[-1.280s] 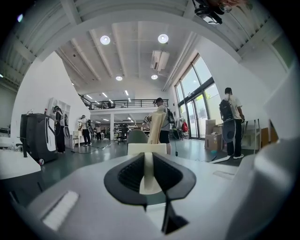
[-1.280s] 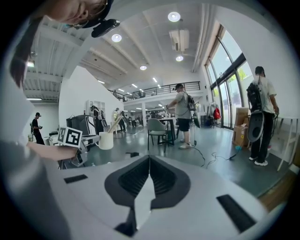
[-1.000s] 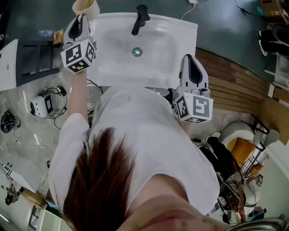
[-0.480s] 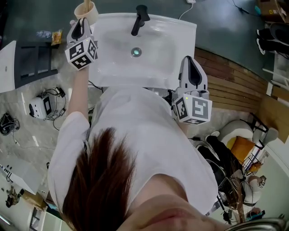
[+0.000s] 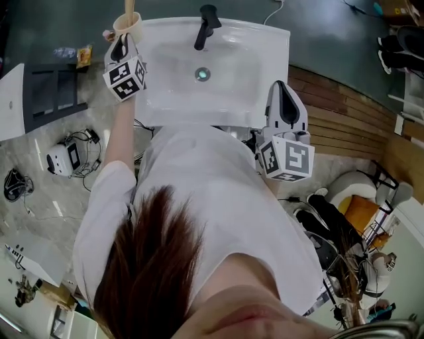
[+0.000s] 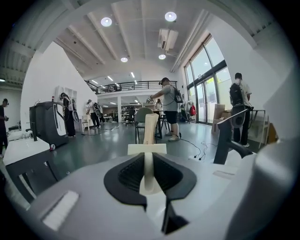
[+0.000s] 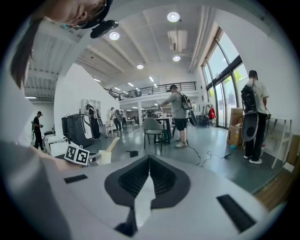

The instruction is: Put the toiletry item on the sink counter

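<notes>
A beige cup (image 5: 127, 25) with a pale wooden stick (image 5: 129, 6) standing in it hangs at the back left corner of the white sink (image 5: 225, 93). My left gripper (image 5: 121, 38) is shut on the cup's near side. In the left gripper view the cup's cream wall (image 6: 146, 154) sits pinched between the black jaws of the left gripper (image 6: 148, 165), and the stick (image 6: 151, 129) rises behind. My right gripper (image 5: 283, 89) hovers over the sink's front right edge, shut and empty. The right gripper view shows the right gripper (image 7: 149, 161) with jaws together, and the cup (image 7: 105, 155) far left.
A black faucet (image 5: 207, 26) stands at the sink's back, with the drain (image 5: 203, 74) in the basin. A dark rack (image 5: 56, 93) and a white device with cables (image 5: 61, 159) lie left on the floor. Wooden boards (image 5: 351, 126) run right. A person (image 6: 167, 110) stands behind.
My left gripper has carried the cup farther away, toward the sink's back left corner. The right gripper has hardly moved.
</notes>
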Tool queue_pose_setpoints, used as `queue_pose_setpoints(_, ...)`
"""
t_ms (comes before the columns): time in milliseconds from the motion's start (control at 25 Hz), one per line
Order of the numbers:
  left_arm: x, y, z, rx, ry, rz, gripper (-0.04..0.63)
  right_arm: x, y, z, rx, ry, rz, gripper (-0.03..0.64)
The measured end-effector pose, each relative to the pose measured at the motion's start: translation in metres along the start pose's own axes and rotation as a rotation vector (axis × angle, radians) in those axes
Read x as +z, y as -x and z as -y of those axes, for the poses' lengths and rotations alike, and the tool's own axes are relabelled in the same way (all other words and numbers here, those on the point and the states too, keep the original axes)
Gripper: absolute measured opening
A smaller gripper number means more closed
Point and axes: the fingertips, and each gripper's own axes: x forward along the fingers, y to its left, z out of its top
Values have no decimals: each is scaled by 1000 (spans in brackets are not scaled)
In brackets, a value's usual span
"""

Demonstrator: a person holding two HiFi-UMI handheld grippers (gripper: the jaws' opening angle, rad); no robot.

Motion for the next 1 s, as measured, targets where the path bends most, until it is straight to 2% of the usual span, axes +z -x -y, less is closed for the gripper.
queue_pose_setpoints(240, -13, -12, 0, -6, -24, -38, 55, 1, 0, -2, -5, 2, 0, 11)
queue_pose_setpoints(400, -21, -14, 0, -5, -13, -59, 55, 2, 1, -2, -13, 0, -1, 11)
queue_pose_setpoints(1000, -31, -21, -4, -1, -39, -71, 55, -2, 3, -5, -25, -5, -7, 11)
